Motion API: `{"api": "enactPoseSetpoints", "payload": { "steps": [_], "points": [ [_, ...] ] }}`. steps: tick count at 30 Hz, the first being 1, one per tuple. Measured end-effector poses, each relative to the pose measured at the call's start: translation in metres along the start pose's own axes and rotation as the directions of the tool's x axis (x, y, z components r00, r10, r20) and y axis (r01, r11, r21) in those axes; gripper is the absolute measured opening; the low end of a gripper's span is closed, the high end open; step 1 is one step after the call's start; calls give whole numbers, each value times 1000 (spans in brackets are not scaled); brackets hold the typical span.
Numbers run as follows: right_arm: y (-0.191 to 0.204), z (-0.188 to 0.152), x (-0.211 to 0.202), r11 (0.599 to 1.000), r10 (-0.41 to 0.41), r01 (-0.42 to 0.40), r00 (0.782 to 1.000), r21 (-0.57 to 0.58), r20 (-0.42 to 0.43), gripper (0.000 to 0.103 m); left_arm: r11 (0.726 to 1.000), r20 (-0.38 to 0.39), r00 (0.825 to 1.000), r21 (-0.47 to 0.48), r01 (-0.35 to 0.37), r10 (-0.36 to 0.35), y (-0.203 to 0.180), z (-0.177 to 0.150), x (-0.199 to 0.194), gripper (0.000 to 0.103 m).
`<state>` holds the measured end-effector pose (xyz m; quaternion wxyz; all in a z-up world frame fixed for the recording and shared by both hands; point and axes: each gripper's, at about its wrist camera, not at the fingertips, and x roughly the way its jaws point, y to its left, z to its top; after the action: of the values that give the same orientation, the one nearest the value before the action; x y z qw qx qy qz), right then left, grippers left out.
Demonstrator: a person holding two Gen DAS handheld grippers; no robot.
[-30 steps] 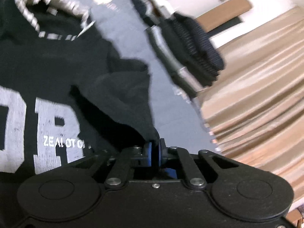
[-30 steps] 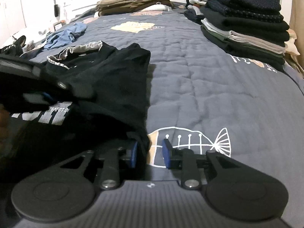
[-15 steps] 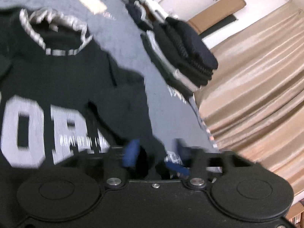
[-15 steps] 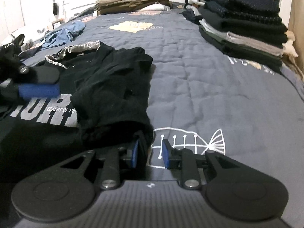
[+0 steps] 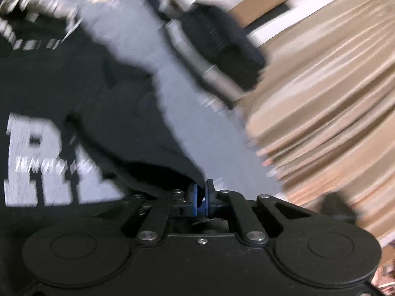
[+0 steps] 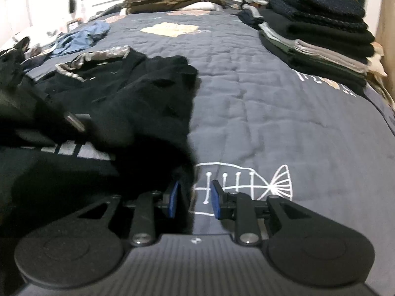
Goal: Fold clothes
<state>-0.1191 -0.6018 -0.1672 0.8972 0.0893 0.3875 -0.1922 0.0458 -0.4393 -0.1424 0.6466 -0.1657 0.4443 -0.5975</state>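
Black cloth fills my left wrist view: the black T-shirt [image 5: 74,93] lies on the grey bedspread [image 5: 187,103], and my left tool [image 5: 202,197] is clenched on its edge, pads nearly together, everything blurred. In my right wrist view, my right tool [image 6: 193,197] stands released, the shirt's edge between its pads. The folded stack [image 6: 318,32] sits beyond the shirt, well apart.

The left gripper [image 5: 200,194], spread wide half a second back, has snapped closed again on the black shirt's [image 5: 74,86] edge. The right gripper [image 6: 193,198] has parted wider, the cloth loose by its left pad.
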Motion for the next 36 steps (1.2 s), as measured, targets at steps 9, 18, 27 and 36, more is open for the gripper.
{"api": "enactPoseSetpoints", "payload": {
  "steps": [9,18,27,36],
  "points": [
    [-13,2,3,997,-9,9,1000,73,-3,31,980,-109,974,56,-192,197,20,-24,-6,5],
    [-46,16,-31,947,140,-135,990,292,4,36,970,-57,970,55,-235,238,30,-22,-28,34],
    [-34,18,-24,837,307,-306,949,454,74,37,944,57,943,-36,-327,329,63,23,-44,43],
    [-9,9,5,849,303,-253,952,464,-35,37,918,45,917,3,-397,397,83,47,-16,42]
  ]
}}
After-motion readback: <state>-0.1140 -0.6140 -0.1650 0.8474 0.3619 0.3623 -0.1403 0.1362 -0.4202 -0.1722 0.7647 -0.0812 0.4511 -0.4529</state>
